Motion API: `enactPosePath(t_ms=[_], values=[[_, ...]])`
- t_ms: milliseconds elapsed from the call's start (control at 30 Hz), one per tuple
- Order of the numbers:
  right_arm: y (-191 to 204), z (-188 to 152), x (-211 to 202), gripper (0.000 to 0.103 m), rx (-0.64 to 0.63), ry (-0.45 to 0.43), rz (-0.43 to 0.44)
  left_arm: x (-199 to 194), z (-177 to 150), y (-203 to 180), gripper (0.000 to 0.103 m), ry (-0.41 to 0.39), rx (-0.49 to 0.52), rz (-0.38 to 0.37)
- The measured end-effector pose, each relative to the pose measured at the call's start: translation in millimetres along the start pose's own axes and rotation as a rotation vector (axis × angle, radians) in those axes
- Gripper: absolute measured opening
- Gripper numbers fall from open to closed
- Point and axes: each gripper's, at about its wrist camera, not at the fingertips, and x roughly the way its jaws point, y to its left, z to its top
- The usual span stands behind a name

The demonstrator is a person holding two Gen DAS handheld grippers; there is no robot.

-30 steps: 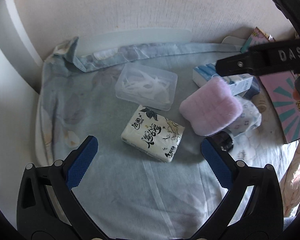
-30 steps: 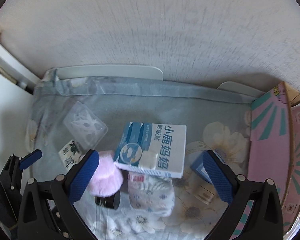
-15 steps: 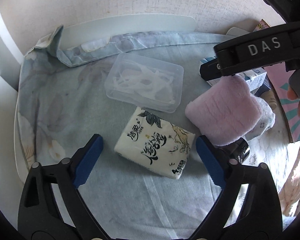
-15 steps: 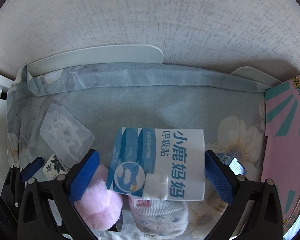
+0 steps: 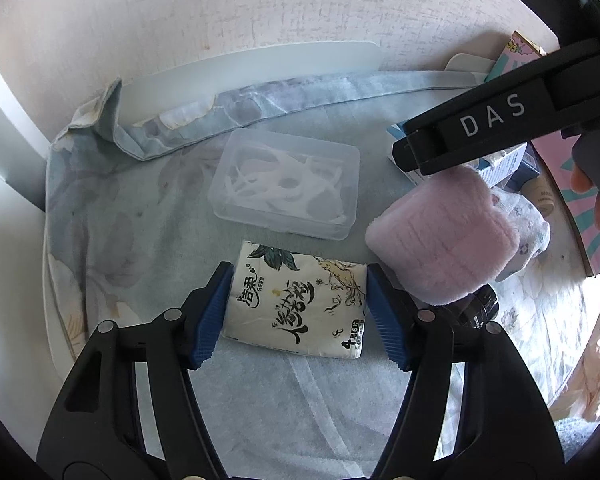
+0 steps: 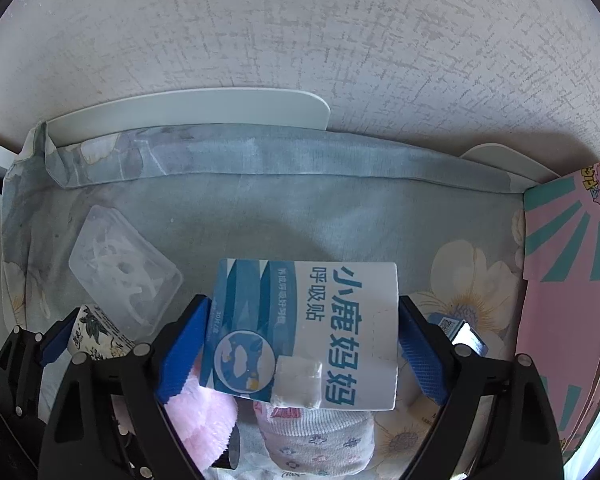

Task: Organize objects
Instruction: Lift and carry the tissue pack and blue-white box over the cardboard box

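A white tissue pack [image 5: 296, 308] with black script lies on the blue-grey floral cloth [image 5: 140, 240]. My left gripper [image 5: 298, 276] straddles it. Its jaws are closing, and both blue pads [image 5: 212, 316] touch the pack's short sides. In the right wrist view a blue-and-white box [image 6: 304, 320] with blue lettering rests tilted on a pink fluffy item [image 6: 204, 412] and a white floral sock [image 6: 316, 436]. My right gripper [image 6: 304, 304] is closing on this box, one pad against each side edge.
A clear lidded case [image 5: 286, 184] of white floss picks sits behind the tissue pack. A black cylinder [image 5: 480, 308] lies under the pink item. A pink-and-teal carton [image 6: 564, 280] stands at right, with a small blue box [image 6: 456, 328] beside it. A wall rises behind.
Both grippers have narrowed from wide open. The left pads have come in against the tissue pack. The right gripper has sunk and its pads have met the blue box.
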Motion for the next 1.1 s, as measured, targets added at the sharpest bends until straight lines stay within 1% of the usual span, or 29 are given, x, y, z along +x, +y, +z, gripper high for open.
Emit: enactPosePath(t_ms=[300,400,433,600,700,767,800,833,967,1100], values=[[-6.1,4.5,-13.4,0.087,-0.014,-0.042,0.012,-24.3,6.5,9.2,0.062,-0.027,-0.004,0.005],[-9.1,5.0,-21.0,0.087,-0.012,-0.060,0.019,-33.1,6.1,3.3,0.062,-0.040,-0.004,0.007],[-10.3,5.1,-23.7,0.087,-0.011,-0.066,0.021,-35.3,2.6,-4.8,0.062,-0.044,-0.004,0.008],[-16.6,5.2,-39.9,0.087,-0.010,-0.102,0.030,-51.1,6.8,-5.3,0.062,-0.065,-0.016,0.011],[-21.3,4.9,-54.9,0.087,-0.010,-0.128,0.042,-68.8,7.6,-11.3,0.062,-0.074,-0.025,0.012],[-24.7,4.4,-64.1,0.087,-0.020,-0.144,0.045,-72.5,11.4,-12.0,0.062,-0.083,-0.032,0.012],[-23.2,2.4,-69.5,0.087,-0.021,-0.152,0.047,-65.5,20.4,-14.6,0.062,-0.088,-0.037,0.015],[-31.4,7.9,-73.1,0.087,-0.025,-0.164,0.050,-63.7,25.9,-15.7,0.062,-0.090,-0.037,0.016],[-33.0,14.5,-101.7,0.087,-0.044,-0.198,0.055,-83.3,36.8,-21.1,0.062,-0.107,-0.025,0.023],[-40.6,9.7,-134.7,0.087,-0.053,-0.231,0.067,-90.4,51.8,-23.4,0.062,-0.110,-0.025,0.014]])
